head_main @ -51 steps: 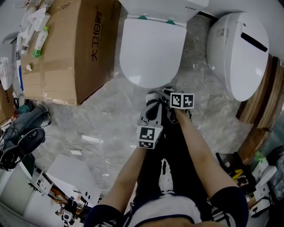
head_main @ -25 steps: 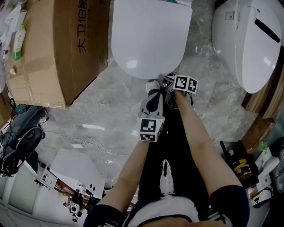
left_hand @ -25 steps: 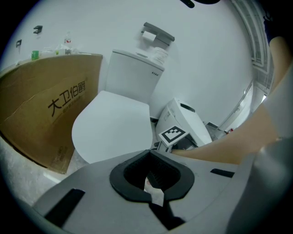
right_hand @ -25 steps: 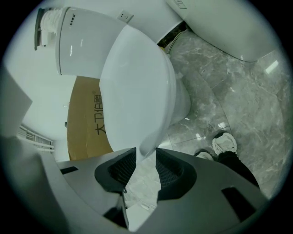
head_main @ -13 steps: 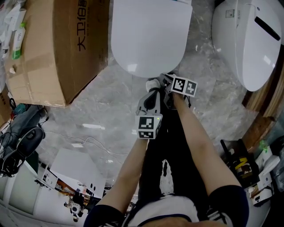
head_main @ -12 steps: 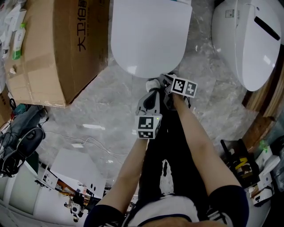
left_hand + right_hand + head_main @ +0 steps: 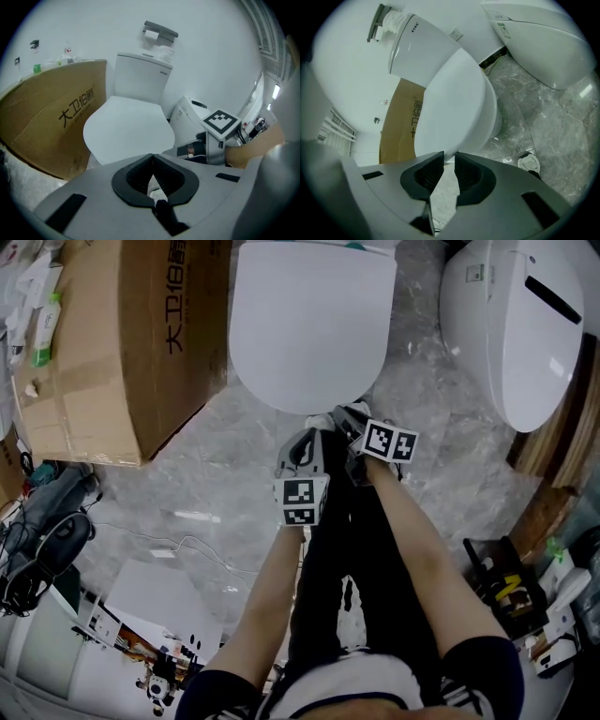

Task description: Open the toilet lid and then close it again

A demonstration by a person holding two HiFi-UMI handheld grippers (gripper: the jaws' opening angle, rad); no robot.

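Head view, looking steeply down: the toilet lid (image 7: 309, 324) lies down over its bowl (image 7: 499, 115), white and unmarked, with the cistern (image 7: 140, 77) upright behind it. I cannot tell whether the lid's front has left the seat. My two forearms reach forward side by side to the lid's front edge, above a grey marbled floor (image 7: 234, 474).

Right gripper view: my right gripper (image 7: 449, 157) points down and forward at the front rim of the lid. Its jaws stand about halfway in, with a narrow gap between the ribbed pads. A strip of the white rim sits between the fingertips (image 7: 440, 159), which appear to pinch it. Lower in the gap only floor shows.

Left gripper view: my left gripper (image 7: 152, 159) has its jaws fully together, pad against pad, and grips nothing. It hangs just beside the right gripper and short of the lid's front edge, apart from the lid.

Surroundings: a cardboard box (image 7: 122, 343) printed with dark characters stands just to the left of the toilet. A second toilet (image 7: 511, 329), lid down, stands to the right. My shoe (image 7: 528, 163) rests on the floor near the base of the bowl.
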